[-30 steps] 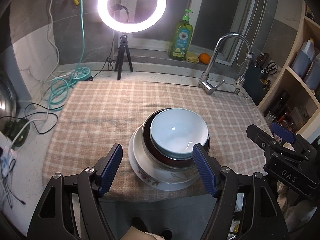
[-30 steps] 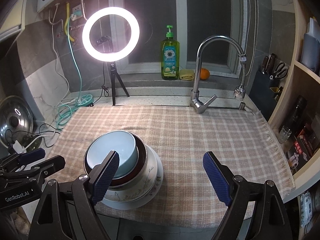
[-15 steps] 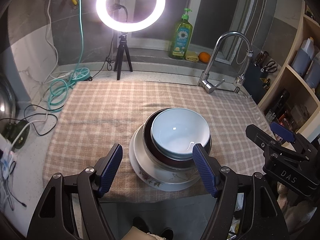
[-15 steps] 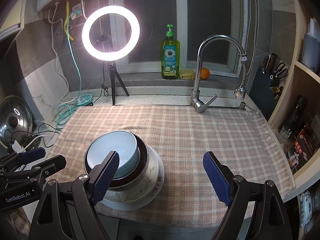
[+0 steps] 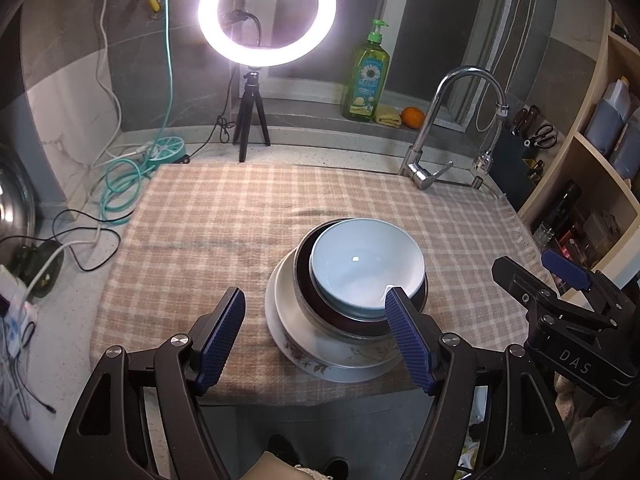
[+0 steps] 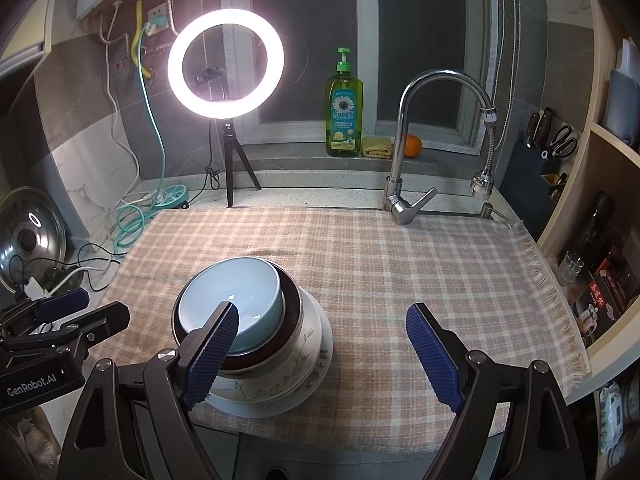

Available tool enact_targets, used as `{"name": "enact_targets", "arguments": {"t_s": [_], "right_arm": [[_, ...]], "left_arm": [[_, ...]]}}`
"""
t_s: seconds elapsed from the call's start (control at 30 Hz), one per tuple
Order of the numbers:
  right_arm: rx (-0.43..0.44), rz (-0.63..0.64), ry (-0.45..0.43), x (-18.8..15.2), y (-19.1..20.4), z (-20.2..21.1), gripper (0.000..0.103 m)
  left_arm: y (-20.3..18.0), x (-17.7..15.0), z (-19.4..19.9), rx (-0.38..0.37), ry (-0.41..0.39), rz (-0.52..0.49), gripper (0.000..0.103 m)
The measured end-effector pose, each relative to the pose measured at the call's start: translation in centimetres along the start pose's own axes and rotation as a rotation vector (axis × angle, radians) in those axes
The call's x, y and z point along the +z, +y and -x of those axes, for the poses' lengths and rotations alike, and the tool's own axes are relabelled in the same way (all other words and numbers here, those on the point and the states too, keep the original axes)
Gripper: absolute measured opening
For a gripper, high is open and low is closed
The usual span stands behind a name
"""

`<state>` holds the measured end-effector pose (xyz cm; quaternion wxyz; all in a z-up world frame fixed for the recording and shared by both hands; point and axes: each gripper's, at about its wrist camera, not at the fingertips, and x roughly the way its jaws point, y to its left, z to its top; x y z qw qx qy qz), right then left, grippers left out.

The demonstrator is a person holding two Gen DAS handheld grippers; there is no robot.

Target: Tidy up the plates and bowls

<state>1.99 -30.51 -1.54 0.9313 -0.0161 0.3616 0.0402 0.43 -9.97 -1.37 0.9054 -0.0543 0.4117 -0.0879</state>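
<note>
A stack of dishes stands near the front edge of the checked cloth (image 5: 240, 216). A light blue bowl (image 5: 364, 268) sits in a dark brown bowl (image 5: 320, 304), which sits in a white floral bowl (image 5: 360, 350) on a white plate (image 5: 280, 312). The stack also shows in the right wrist view, with the blue bowl (image 6: 236, 300) on top. My left gripper (image 5: 316, 338) is open and empty, held just in front of the stack. My right gripper (image 6: 320, 354) is open and empty, to the right of the stack.
A lit ring light on a tripod (image 5: 252, 120), a green soap bottle (image 5: 366, 80), an orange (image 5: 413, 117) and a tap (image 5: 436, 120) stand at the back. Cables and a teal hose (image 5: 120, 188) lie left. Shelves (image 5: 592, 168) rise on the right. A pot lid (image 6: 28, 240) leans far left.
Both grippers have barely shifted; the left view has drifted slightly. The stack has not moved and both grippers stay open.
</note>
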Motion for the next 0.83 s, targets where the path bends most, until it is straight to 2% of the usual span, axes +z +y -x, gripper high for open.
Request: {"name": "enact_targets", "arguments": {"t_s": [0.33, 0.7, 0.83], "right_arm": [[0.001, -0.002, 0.004, -0.03, 0.09, -0.03, 0.083], [-0.001, 0.009, 0.015, -0.21, 0.27, -0.50, 0.083], [-0.002, 0.009, 0.018, 0.00, 0.18, -0.70, 0.083]], "left_arm": [[0.19, -0.07, 0.03, 0.012, -0.023, -0.010, 0.073], [0.39, -0.05, -0.43, 0.017, -0.002, -0.019, 0.073], [0.50, -0.06, 0.12, 0.020, -0.036, -0.025, 0.072]]}}
